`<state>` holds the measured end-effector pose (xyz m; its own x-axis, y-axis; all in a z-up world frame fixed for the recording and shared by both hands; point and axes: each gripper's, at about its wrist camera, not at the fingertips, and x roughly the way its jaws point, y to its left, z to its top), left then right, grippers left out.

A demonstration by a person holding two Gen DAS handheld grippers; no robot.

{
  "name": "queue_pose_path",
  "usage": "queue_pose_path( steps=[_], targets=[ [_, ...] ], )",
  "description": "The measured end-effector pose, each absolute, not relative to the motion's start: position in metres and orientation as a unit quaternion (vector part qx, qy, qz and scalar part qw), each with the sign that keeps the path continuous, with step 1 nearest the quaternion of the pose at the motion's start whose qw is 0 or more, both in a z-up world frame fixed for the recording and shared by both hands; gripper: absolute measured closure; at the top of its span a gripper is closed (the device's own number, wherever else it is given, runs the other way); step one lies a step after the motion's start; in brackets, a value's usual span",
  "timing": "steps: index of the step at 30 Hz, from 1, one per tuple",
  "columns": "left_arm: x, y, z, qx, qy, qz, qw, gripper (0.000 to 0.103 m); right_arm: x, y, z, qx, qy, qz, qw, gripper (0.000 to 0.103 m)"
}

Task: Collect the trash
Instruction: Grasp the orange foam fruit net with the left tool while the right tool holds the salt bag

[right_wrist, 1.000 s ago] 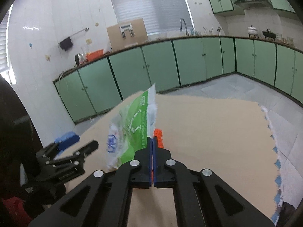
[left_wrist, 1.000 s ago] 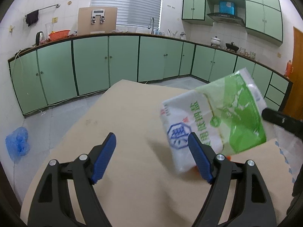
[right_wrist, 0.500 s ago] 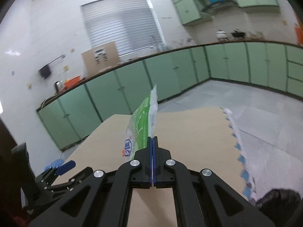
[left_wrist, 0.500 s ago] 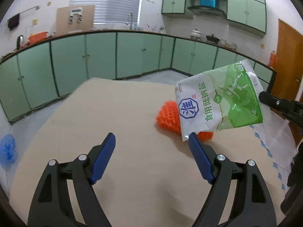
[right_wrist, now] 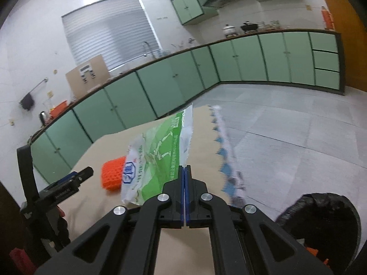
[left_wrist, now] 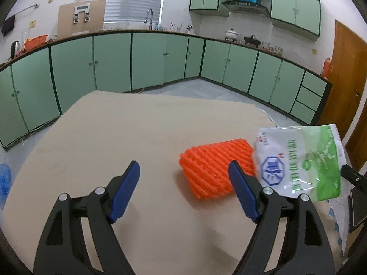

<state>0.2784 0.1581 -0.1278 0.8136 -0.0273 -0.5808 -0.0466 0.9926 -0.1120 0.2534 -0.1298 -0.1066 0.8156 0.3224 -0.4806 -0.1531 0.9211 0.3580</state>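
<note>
My right gripper (right_wrist: pixel 184 169) is shut on the edge of a green and white salt bag (right_wrist: pixel 156 158) and holds it in the air above the table's right side. The bag also shows in the left wrist view (left_wrist: pixel 298 162), held by the right gripper (left_wrist: pixel 348 174) at the far right. An orange foam net sleeve (left_wrist: pixel 215 167) lies on the tan table (left_wrist: pixel 137 137), just ahead of my left gripper's right finger. It shows in the right wrist view too (right_wrist: pixel 113 175). My left gripper (left_wrist: pixel 183 176) is open and empty above the table.
A bin lined with a black bag (right_wrist: pixel 321 220) stands on the floor at the lower right of the right wrist view. The tablecloth's blue-patterned edge (right_wrist: pixel 223 153) hangs at the table's right side. Green cabinets (left_wrist: pixel 160 59) line the walls.
My right gripper has carried the salt bag to the right, toward the table's edge and the black bin. The left view has swung right and the orange sleeve is now uncovered.
</note>
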Motion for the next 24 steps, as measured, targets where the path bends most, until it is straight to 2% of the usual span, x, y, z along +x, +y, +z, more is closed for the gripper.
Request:
queue_pose_path(
  steps=[6, 8, 12, 14, 18, 24],
  targets=[
    [0.303, 0.156, -0.139, -0.083, 0.342, -0.019, 0.936, 0.026, 0.255, -0.124, -0.107, 0.137, 0.278, 0.125, 0.943, 0.102],
    [0.310, 0.153, -0.147, -0.095, 0.364, -0.041, 0.925, 0.029, 0.252, -0.123, -0.109, 0.130, 0.279, 0.128, 0.943, 0.102],
    [0.311, 0.147, -0.159, -0.102, 0.387, -0.057, 0.915, 0.068, 0.251, -0.118, -0.109, 0.124, 0.284, 0.132, 0.942, 0.102],
    [0.306, 0.145, -0.155, -0.092, 0.374, -0.050, 0.921, 0.079, 0.249, -0.117, -0.110, 0.122, 0.285, 0.133, 0.941, 0.102],
    [0.289, 0.140, -0.146, -0.076, 0.349, -0.031, 0.933, 0.083, 0.246, -0.115, -0.105, 0.119, 0.283, 0.135, 0.942, 0.102],
    [0.253, 0.135, -0.121, -0.060, 0.291, 0.022, 0.955, 0.084, 0.240, -0.114, -0.092, 0.104, 0.272, 0.135, 0.947, 0.102]
  ],
)
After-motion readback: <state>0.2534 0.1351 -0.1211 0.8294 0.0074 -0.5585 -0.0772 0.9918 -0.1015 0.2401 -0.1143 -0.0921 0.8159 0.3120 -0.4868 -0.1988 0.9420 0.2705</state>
